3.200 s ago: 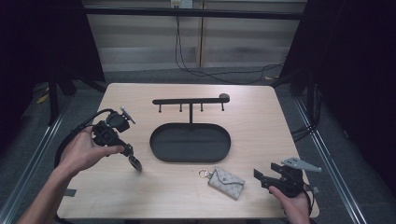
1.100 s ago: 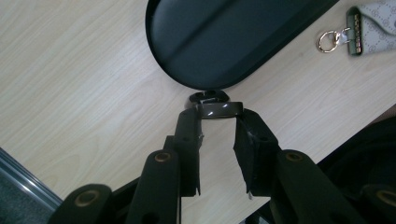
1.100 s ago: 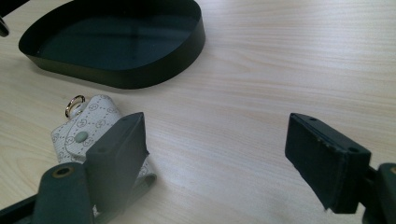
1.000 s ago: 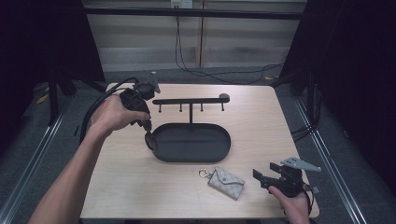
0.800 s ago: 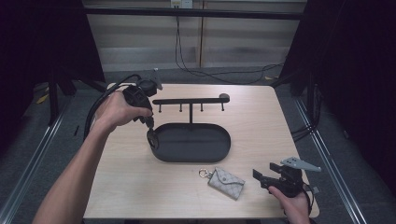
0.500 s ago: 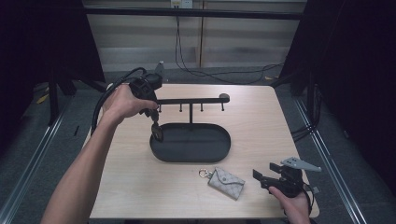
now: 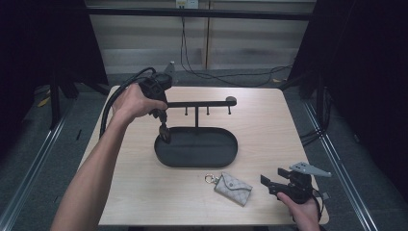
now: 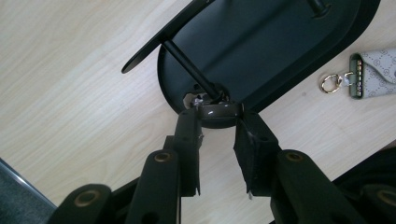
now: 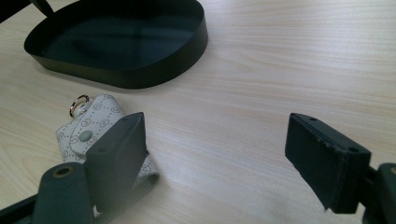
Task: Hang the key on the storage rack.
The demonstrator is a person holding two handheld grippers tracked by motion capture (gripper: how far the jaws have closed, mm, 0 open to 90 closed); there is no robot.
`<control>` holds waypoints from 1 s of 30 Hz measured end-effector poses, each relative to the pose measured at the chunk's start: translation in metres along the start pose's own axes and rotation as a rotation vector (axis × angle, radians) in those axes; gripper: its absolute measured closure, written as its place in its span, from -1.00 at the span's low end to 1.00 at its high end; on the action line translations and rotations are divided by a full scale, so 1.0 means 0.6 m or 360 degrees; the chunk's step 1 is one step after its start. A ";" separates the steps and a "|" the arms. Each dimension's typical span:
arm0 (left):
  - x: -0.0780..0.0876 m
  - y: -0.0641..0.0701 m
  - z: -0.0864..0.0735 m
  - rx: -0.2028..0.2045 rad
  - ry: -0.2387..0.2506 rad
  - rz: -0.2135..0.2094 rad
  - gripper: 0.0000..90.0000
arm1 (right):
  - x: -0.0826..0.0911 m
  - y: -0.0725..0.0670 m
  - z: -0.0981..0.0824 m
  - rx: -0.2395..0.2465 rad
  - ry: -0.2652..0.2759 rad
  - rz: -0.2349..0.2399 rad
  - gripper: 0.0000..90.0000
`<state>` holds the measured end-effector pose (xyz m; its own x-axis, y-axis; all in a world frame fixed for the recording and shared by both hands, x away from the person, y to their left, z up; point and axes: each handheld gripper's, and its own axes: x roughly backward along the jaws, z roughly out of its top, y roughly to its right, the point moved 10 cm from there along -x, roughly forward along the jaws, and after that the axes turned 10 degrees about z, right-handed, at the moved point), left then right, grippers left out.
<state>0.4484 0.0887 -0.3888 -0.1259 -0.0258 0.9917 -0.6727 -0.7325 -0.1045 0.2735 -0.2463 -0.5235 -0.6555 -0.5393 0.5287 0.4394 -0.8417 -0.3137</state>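
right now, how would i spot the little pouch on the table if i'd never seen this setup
Start at the black oval metal tray in the middle of the light wooden table. On the bare wood just in front of its near rim, between the tray and the right gripper, lies the small grey patterned fabric pouch. It is the one pale, soft item, with a gold ring at one end.

A light wooden table carries a black oval tray stand at centre and a patterned key pouch at five o'clock.
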 end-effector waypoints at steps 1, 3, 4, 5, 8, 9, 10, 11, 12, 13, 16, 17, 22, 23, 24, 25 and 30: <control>-0.001 0.001 0.000 0.0013 -0.0013 -0.0010 0.58 | 0.000 0.000 0.000 0.0001 0.0001 0.0000 -0.54; -0.004 0.001 0.005 0.0016 0.0004 -0.0016 0.58 | 0.000 0.001 0.000 0.0001 -0.0001 -0.0003 -0.54; -0.007 0.001 0.008 0.0011 -0.0002 -0.0006 0.58 | 0.000 0.001 0.000 0.0000 -0.0001 -0.0002 -0.54; -0.007 0.001 0.008 0.0011 -0.0002 -0.0006 0.58 | 0.000 0.001 0.000 0.0000 -0.0001 -0.0002 -0.54; -0.013 0.001 0.012 0.0046 -0.0030 0.0008 0.57 | 0.000 0.001 0.000 -0.0001 0.0000 -0.0002 -0.54; -0.015 0.000 0.013 0.0043 -0.0032 0.0004 0.57 | 0.000 0.001 0.000 0.0001 0.0002 0.0000 -0.54; -0.017 0.001 0.014 0.0071 -0.0035 -0.0001 0.57 | 0.000 0.000 0.000 0.0002 0.0000 0.0002 -0.54; -0.021 0.000 0.015 0.0077 -0.0040 -0.0010 0.57 | 0.000 0.000 0.000 0.0003 0.0000 0.0002 -0.54; -0.021 0.000 0.015 0.0077 -0.0040 -0.0010 0.57 | 0.000 0.000 0.000 0.0003 0.0000 0.0002 -0.54; -0.020 -0.003 0.018 0.0122 -0.0029 -0.0009 0.57 | 0.000 0.000 0.000 0.0003 -0.0004 0.0001 -0.54; -0.019 -0.005 0.018 0.0110 -0.0031 -0.0023 0.66 | -0.001 -0.001 0.000 0.0002 -0.0005 0.0002 -0.54; -0.019 -0.005 0.018 0.0127 -0.0022 -0.0019 0.65 | -0.001 -0.001 0.000 0.0006 -0.0005 0.0003 -0.54; -0.018 -0.002 0.018 0.0158 -0.0006 -0.0040 0.48 | -0.001 -0.001 0.000 0.0008 -0.0007 -0.0001 -0.54; -0.019 -0.003 0.017 0.0143 -0.0007 -0.0036 0.48 | -0.001 -0.001 0.000 0.0005 -0.0005 0.0002 -0.54; -0.018 -0.003 0.015 0.0135 -0.0011 -0.0036 0.42 | -0.001 -0.001 0.000 0.0006 -0.0006 0.0000 -0.54; -0.018 -0.003 0.015 0.0135 -0.0011 -0.0036 0.38 | -0.001 -0.001 0.000 0.0006 -0.0006 0.0000 -0.54; -0.017 -0.012 0.004 0.0158 0.0017 -0.0026 0.16 | -0.002 -0.001 0.000 0.0005 -0.0007 0.0000 -0.54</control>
<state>0.4564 0.0927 -0.3979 -0.1239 -0.0064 0.9923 -0.5992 -0.7966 -0.0799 0.2739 -0.2451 -0.5241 -0.6527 -0.5392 0.5323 0.4412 -0.8416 -0.3115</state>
